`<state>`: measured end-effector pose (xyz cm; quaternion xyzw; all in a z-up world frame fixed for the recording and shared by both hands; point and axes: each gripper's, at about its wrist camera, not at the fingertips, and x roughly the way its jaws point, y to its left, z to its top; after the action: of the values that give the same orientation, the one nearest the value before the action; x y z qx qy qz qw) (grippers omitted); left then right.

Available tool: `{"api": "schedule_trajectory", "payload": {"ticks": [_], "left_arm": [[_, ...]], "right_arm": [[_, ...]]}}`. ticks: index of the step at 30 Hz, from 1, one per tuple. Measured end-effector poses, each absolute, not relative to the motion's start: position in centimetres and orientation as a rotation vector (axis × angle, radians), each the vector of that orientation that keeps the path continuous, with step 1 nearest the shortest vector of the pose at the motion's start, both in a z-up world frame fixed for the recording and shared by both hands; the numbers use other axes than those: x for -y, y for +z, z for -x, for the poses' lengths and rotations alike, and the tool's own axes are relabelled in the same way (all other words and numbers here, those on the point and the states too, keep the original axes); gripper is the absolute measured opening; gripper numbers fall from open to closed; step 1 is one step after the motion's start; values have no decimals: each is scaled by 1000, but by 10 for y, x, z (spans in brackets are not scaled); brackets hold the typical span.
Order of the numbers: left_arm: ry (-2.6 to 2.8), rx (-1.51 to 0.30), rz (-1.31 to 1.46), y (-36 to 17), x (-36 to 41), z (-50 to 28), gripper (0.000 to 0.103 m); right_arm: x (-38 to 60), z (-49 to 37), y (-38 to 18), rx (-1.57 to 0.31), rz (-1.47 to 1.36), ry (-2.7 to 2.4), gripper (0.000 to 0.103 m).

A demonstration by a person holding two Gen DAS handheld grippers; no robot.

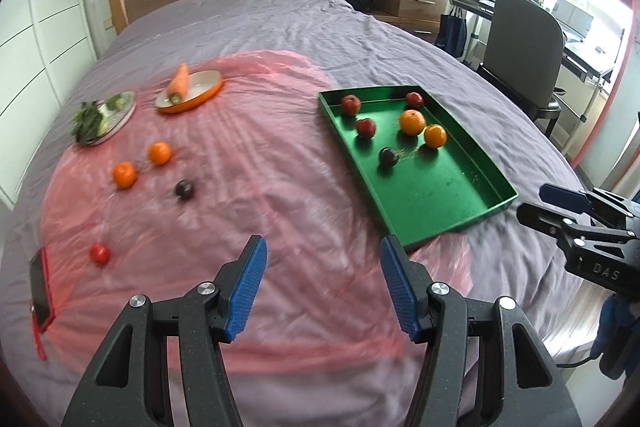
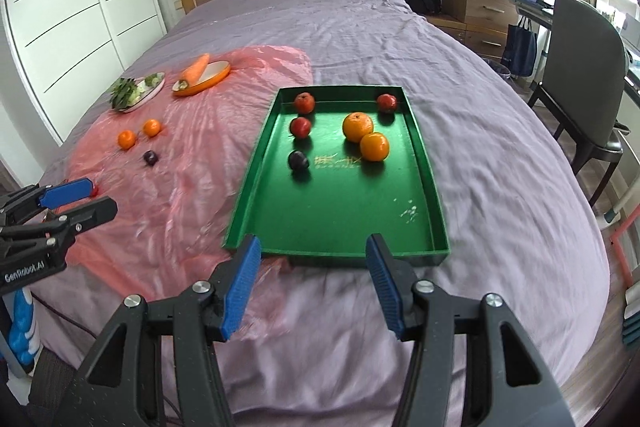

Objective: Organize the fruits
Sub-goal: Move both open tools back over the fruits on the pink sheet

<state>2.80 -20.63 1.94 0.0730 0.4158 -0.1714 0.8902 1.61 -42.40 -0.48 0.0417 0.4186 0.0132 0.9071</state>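
Note:
A green tray lies on the bed and holds two oranges, three red fruits and a dark plum. On the pink plastic sheet lie two small oranges, a dark plum and a small red fruit. My left gripper is open and empty above the sheet, near its front. My right gripper is open and empty just in front of the tray's near edge.
An orange dish with a carrot and a plate of greens sit at the sheet's far side. A phone-like object lies at the sheet's left edge. A chair, a desk and drawers stand right of the bed.

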Motion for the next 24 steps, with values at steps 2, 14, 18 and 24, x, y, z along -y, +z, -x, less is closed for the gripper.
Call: {"api": "schedule_trajectory", "payload": {"ticks": [2,14,18,24], "left_arm": [[-349,-858,-147,21,195,-20,53],[-249,-830,-90,23,105,5,53],[-207,-830,-56,16,76,7,53],[-147,-841,-30,2,42,6,53]], "right_arm": [[415,-7,-5,-870,-83,41,88],[350,29,-5,-874,-76,179,88],[335,27,-8,-886,-70,197,88],[310,21,-13,-909,-42,247,88]]}}
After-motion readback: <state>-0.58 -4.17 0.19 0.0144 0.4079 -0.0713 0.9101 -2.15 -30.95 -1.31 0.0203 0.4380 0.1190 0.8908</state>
